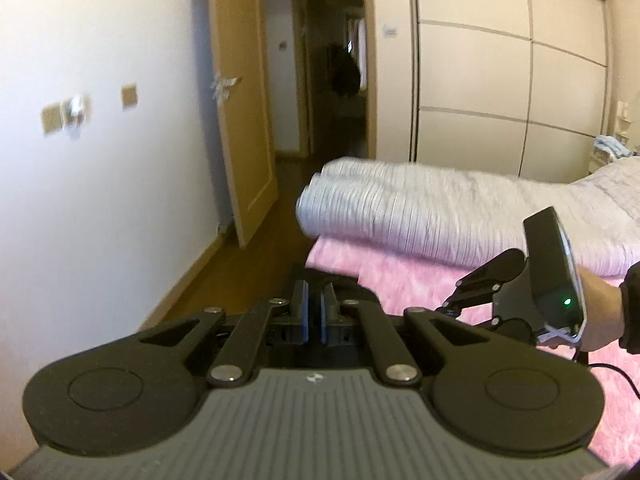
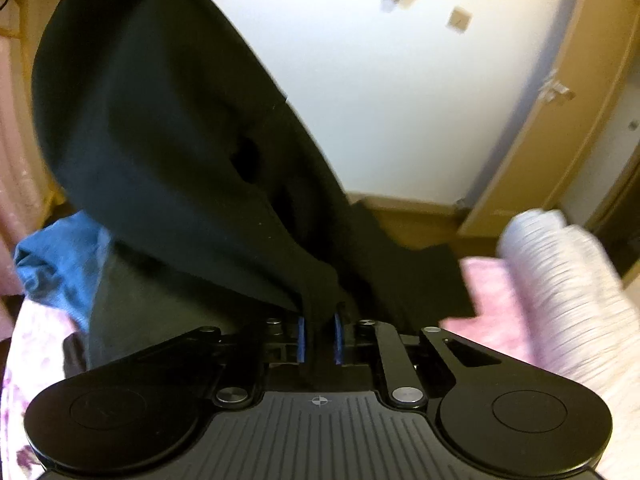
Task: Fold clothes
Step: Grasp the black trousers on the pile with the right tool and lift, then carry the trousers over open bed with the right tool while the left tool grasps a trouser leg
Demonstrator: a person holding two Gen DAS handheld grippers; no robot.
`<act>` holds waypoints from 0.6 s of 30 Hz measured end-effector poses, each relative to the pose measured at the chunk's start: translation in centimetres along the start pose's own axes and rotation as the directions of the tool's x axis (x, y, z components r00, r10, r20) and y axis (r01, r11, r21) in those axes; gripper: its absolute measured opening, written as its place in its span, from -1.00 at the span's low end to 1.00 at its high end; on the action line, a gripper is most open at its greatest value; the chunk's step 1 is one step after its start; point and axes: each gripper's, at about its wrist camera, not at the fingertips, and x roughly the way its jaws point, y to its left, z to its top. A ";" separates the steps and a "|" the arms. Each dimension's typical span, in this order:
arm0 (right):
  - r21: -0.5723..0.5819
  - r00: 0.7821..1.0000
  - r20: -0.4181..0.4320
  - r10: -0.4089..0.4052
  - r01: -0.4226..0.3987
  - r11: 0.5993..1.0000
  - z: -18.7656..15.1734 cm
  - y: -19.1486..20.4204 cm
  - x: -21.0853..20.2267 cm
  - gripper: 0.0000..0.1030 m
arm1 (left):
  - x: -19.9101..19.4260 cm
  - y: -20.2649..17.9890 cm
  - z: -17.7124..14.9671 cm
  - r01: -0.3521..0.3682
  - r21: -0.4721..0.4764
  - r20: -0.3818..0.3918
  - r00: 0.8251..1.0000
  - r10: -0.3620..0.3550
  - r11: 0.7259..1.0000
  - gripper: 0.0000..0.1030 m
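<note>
bedroom, pink blanket (image 1: 420,280) on the bed. our right tool (image 2: 319,338) pinches a black garment (image 2: 168,140), lifted and hanging unfolded; left tool (image 1: 313,308) is pressed together, seemingly on dark cloth. folding's barely begun, blue clothes (image 2: 56,264) wait.

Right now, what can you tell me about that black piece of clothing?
The black garment looks like soft, matte, heavy knit fabric. It hangs in broad folds, lifted off the pink blanket, stretching up toward the top left of the right wrist view. The right gripper has its jaws shut on a bunched fold. A flat end trails onto the blanket.
</note>
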 end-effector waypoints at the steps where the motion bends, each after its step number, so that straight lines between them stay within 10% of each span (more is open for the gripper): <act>1: -0.002 1.000 0.015 -0.023 0.023 1.000 0.4 -0.9 -1.1 -0.80 | -0.2 -0.7 0.9 0.004 0.011 0.022 1.000 -0.004 1.000 -0.93; 10: 0.057 0.971 0.060 -0.232 0.229 0.972 -1.7 -7.7 -14.1 -0.95 | -2.9 -8.0 7.8 0.117 0.029 0.209 0.971 -0.120 0.993 -1.00; 18: 0.201 0.904 -0.106 -0.415 0.428 0.881 -14.9 -7.1 -30.2 -0.96 | -0.6 -19.8 4.6 0.349 0.052 0.060 0.934 -0.352 0.936 -1.00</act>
